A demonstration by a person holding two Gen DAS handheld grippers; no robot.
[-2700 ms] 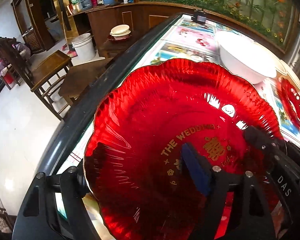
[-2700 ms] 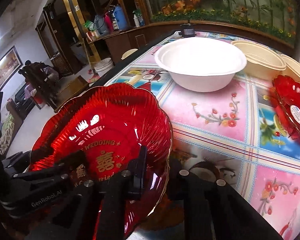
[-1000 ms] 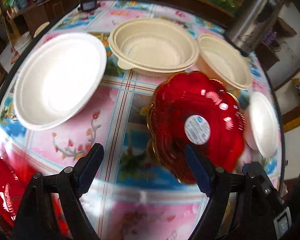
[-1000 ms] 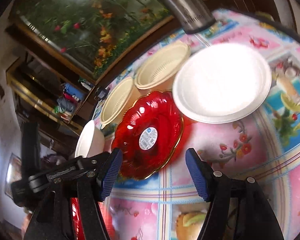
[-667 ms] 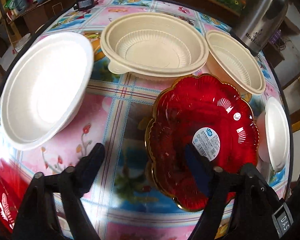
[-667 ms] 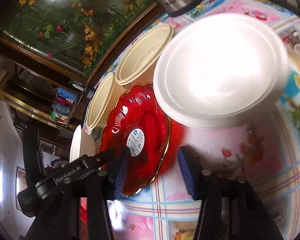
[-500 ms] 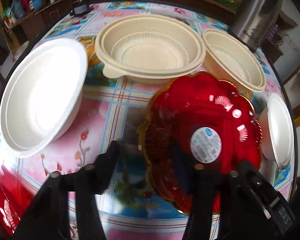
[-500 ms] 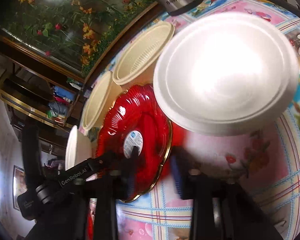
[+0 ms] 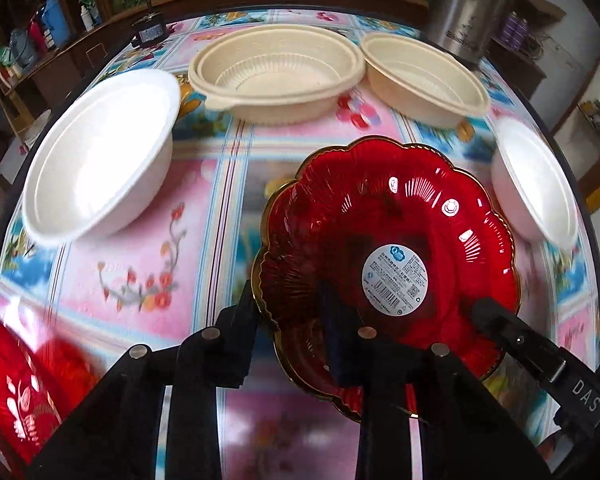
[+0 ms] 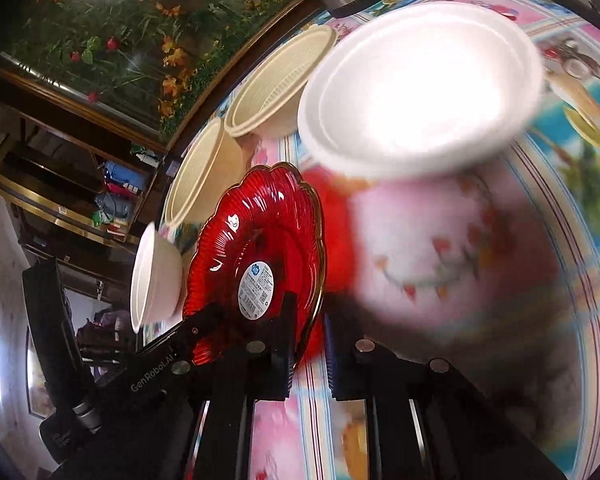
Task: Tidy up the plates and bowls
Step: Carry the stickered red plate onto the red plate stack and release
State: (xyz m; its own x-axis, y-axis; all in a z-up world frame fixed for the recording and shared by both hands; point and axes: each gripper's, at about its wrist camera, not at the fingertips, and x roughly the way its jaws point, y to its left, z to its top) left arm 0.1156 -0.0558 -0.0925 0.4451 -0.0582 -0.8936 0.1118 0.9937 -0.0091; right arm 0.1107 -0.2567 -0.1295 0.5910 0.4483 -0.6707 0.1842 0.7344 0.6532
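A red scalloped plate with a gold rim and a round label lies on the flowered tablecloth. My left gripper straddles its near left rim. The jaws are closing, with one pad outside the rim and one inside. In the right wrist view the red plate looks tilted. My right gripper is shut on the opposite rim. A second red plate with gold print lies at the lower left.
Around the plate stand a large white bowl, two beige plastic bowls and a small white bowl. A steel flask is at the far right edge. The round table drops off to the left.
Both grippers have come down on the labelled red plate and closed from wide open onto its opposite rims. The plate now looks tipped up in the right wrist view.
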